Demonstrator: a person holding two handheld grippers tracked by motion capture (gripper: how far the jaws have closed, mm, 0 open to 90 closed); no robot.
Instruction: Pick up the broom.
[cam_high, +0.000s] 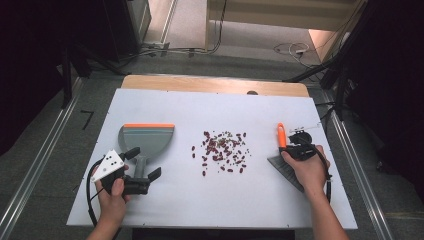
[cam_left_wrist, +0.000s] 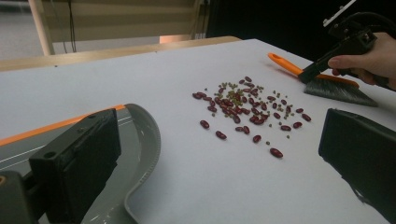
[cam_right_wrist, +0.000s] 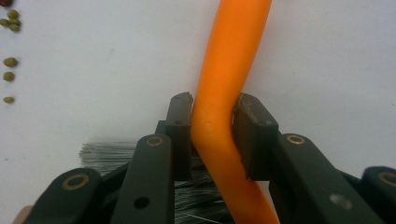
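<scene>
The sweeping has not really begun: the red and green beans (cam_high: 222, 151) lie scattered in a loose patch at the middle of the white bench (cam_high: 250, 200), none of them in the dustpan (cam_high: 146, 140). The right tool (cam_high: 286, 148) has its jaws closed on the orange handle of the brush (cam_right_wrist: 224, 93), whose grey bristles rest on the bench to the right of the beans, apart from them. The left tool (cam_high: 141, 166) is spread wide, its jaws either side of the dustpan's grey handle but not yet gripping it. The dustpan sits left of the beans, well apart. By this reading, grasping the pan, sweeping and collecting all remain.
</scene>
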